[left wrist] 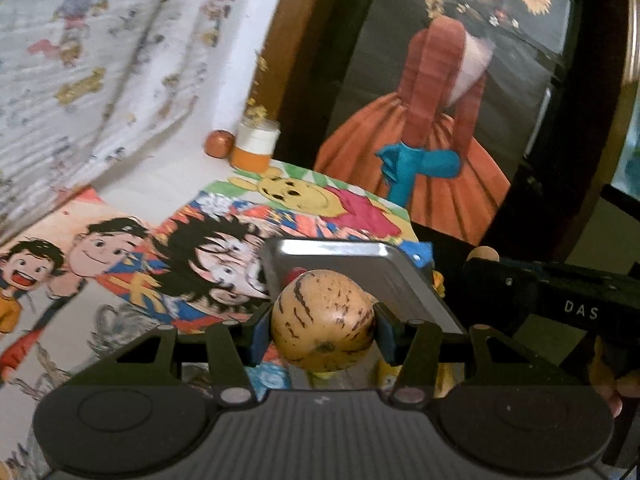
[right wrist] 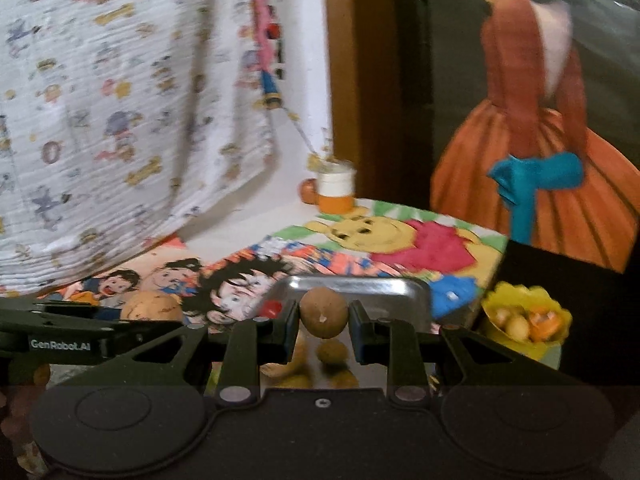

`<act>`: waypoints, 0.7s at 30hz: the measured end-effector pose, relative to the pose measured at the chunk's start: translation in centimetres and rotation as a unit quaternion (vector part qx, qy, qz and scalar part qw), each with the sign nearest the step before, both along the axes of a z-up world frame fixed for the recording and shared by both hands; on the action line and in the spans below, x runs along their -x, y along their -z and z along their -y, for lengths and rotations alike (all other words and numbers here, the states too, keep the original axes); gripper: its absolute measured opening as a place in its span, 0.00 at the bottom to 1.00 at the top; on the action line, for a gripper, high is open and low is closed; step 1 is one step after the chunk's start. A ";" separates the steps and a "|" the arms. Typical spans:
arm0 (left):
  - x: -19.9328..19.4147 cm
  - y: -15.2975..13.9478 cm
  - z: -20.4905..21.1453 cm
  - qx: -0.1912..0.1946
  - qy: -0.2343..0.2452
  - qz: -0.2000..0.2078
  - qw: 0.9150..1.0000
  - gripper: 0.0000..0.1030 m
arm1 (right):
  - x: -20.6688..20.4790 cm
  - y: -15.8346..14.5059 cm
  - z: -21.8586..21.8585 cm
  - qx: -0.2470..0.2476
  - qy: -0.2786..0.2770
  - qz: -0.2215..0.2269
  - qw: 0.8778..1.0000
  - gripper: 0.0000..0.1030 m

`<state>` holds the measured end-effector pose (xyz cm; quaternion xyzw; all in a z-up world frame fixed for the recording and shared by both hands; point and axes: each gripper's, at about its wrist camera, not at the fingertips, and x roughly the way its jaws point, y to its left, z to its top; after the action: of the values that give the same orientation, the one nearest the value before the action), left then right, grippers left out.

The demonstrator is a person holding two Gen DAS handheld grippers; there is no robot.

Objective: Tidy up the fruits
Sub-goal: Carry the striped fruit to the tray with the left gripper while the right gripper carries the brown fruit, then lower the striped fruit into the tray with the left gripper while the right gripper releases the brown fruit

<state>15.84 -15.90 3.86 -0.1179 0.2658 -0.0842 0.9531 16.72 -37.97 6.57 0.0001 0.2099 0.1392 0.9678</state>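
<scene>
My left gripper (left wrist: 323, 330) is shut on a yellow melon-like fruit with dark purple streaks (left wrist: 322, 320), held in front of a shiny metal tray (left wrist: 340, 252). The right gripper's black body (left wrist: 560, 300) shows at the right of that view. My right gripper (right wrist: 323, 320) is shut on a small round brown fruit (right wrist: 322, 312), also just before the metal tray (right wrist: 360, 286). Something red (right wrist: 273, 307) lies in the tray. The streaked fruit (right wrist: 150, 307) and the left gripper's body (right wrist: 80, 332) appear at the left of the right wrist view.
The table wears a cartoon-print cloth (left wrist: 120, 248). An orange-and-white jar (left wrist: 256, 144) and a small orange ball (left wrist: 219, 143) stand at its far edge. A yellow bowl of fruits (right wrist: 524, 316) sits right of the tray. A patterned curtain (right wrist: 120, 120) hangs at left, a painting (left wrist: 440, 120) behind.
</scene>
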 end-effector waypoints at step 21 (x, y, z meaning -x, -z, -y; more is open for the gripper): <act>-1.0 3.0 3.4 -0.023 0.033 -0.030 0.999 0.55 | 4.3 6.9 -1.0 0.048 0.087 0.026 0.995 0.28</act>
<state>16.85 -19.31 0.88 -0.0894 0.2994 -0.1059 0.9440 12.45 -36.97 -0.32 -0.0318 0.1907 0.0443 0.9801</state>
